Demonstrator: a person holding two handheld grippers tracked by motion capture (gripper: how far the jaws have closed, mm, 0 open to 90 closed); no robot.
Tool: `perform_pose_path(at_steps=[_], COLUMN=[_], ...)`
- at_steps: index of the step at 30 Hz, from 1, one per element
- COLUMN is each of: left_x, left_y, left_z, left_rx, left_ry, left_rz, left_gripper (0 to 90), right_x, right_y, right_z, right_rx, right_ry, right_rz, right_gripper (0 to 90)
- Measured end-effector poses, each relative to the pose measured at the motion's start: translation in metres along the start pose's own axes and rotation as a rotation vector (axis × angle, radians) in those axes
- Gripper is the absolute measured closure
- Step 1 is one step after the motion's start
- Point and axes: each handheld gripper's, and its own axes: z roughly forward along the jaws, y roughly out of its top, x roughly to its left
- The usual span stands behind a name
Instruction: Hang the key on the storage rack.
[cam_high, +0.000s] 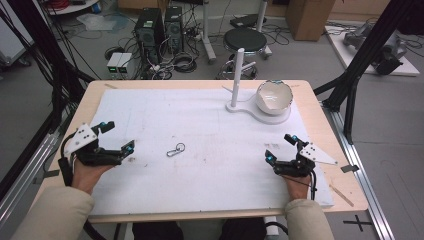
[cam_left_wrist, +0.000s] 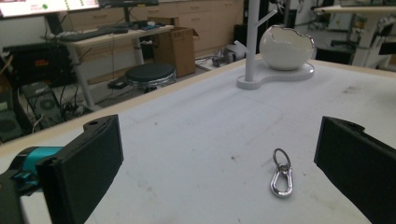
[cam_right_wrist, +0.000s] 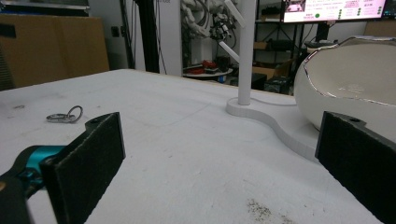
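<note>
A small silver carabiner with a ring (cam_high: 175, 149) lies flat on the white mat (cam_high: 200, 165), near its middle. In the left gripper view the carabiner (cam_left_wrist: 282, 173) rests ahead, between the wide-apart jaws. My left gripper (cam_high: 116, 136) is open at the mat's left side, a short way left of the clip. At the right side my right gripper (cam_high: 281, 148) is open too, with nothing in it. The right gripper view has the carabiner (cam_right_wrist: 65, 115) far off to the left. A white stand with a post (cam_high: 237, 75) and an egg-shaped bowl (cam_high: 273, 96) sits at the back right.
The stand's flat base (cam_right_wrist: 275, 126) curves in front of the bowl (cam_right_wrist: 355, 79) in the right gripper view. The wooden table edge (cam_high: 345, 145) frames the mat. A stool (cam_high: 245, 40), computer towers (cam_high: 150, 27) and cables stand on the floor behind.
</note>
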Motion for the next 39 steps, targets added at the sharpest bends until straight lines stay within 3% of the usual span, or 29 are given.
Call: perform_pose_path(at_steps=[1,9,12,17,18,24,28,31,32,33,35,39], left_x=[0.0,0.008,0.008,0.002,0.002,-0.011,-0.021,-0.024,-0.025,-0.025,-0.027,-0.029], left_y=[0.0,0.046,0.059,0.081,0.081,0.083,0.076,0.072,0.067,0.067,0.06,0.054], left_z=[0.0,0.039,0.054,0.087,0.087,0.12,0.141,0.148,0.155,0.155,0.163,0.17], left_rx=[0.0,0.113,0.175,0.273,0.273,0.377,0.448,0.474,0.512,0.512,0.563,0.598], left_ry=[0.0,-0.174,-0.24,-0.315,-0.315,-0.39,-0.437,-0.448,-0.461,-0.461,-0.476,-0.49], left_rz=[0.0,0.074,0.074,0.137,0.137,0.188,0.187,0.189,0.191,0.191,0.199,0.202], left_gripper=[1.7,1.7,1.7,1.7,1.7,1.7,1.7,1.7,1.7,1.7,1.7,1.7], right_x=[0.0,-0.001,-0.001,0.0,0.0,0.0,0.0,0.0,0.0,-0.001,0.0,0.0], right_y=[0.0,0.0,0.0,0.0,0.0,0.0,0.0,0.0,0.0,0.0,0.0,0.0], right_z=[0.0,0.0,0.0,0.0,0.0,0.0,0.0,0.0,0.0,0.0,0.0,0.0], right_rx=[0.0,-0.003,-0.003,0.0,0.0,-0.001,0.0,0.001,0.0,-0.003,0.0,0.0], right_ry=[0.0,0.001,0.002,0.003,0.003,0.002,0.004,0.003,0.003,0.002,0.002,0.002], right_rz=[0.0,-0.003,-0.004,0.0,0.0,-0.002,0.001,0.001,0.0,-0.004,0.0,0.001], right_gripper=[0.5,0.5,0.5,0.5,0.5,0.5,0.5,0.5,0.5,0.5,0.5,0.5])
